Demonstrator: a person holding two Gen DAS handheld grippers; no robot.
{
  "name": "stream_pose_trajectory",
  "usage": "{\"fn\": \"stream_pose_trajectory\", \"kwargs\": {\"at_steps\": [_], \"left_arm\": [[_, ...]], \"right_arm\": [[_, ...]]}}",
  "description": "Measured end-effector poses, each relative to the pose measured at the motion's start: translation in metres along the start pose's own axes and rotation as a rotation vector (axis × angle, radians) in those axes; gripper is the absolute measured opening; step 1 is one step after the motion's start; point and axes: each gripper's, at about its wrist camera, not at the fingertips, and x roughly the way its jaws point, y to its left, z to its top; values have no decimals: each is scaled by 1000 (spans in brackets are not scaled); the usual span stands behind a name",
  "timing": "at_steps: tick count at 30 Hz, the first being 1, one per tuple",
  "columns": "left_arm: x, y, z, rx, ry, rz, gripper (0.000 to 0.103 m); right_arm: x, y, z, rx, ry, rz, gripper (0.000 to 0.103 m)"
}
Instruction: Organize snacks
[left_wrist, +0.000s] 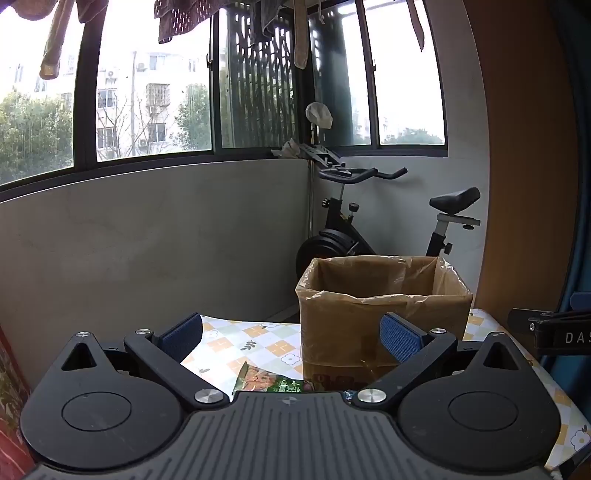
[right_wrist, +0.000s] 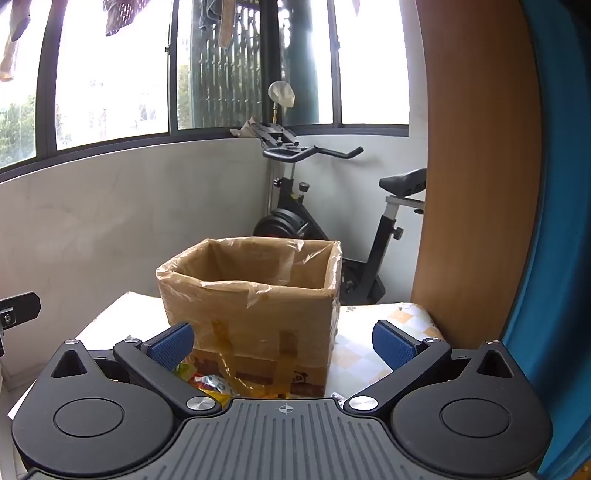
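A cardboard box (left_wrist: 384, 310) lined with a clear plastic bag stands on a table with a patterned cloth (left_wrist: 236, 343). In the left wrist view my left gripper (left_wrist: 291, 338) is open, nothing between its blue pads (left_wrist: 400, 341). A green and orange snack packet (left_wrist: 266, 380) lies on the cloth just in front of it, left of the box. In the right wrist view the box (right_wrist: 255, 314) sits straight ahead. My right gripper (right_wrist: 282, 345) is open and empty. Colourful snack packets (right_wrist: 207, 382) lie at the box's foot, partly hidden by the gripper body.
An exercise bike (left_wrist: 369, 221) stands behind the table by the grey wall under the windows. A wooden panel (right_wrist: 476, 166) and a blue curtain (right_wrist: 554, 258) rise on the right. The right gripper's tip (left_wrist: 554, 332) shows at the left view's right edge.
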Motion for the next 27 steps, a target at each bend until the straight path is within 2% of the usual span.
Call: {"fn": "stream_pose_trajectory", "kwargs": {"at_steps": [4, 5, 27], "left_arm": [[5, 4, -1, -14, 18, -24, 103], [-3, 0, 4, 10, -9, -14, 103], [-1, 0, 2, -20, -1, -27, 103]], "right_arm": [[0, 0, 0, -3, 3, -3, 103], [1, 0, 0, -4, 4, -4, 103], [-3, -4, 3, -4, -2, -13, 103]]}}
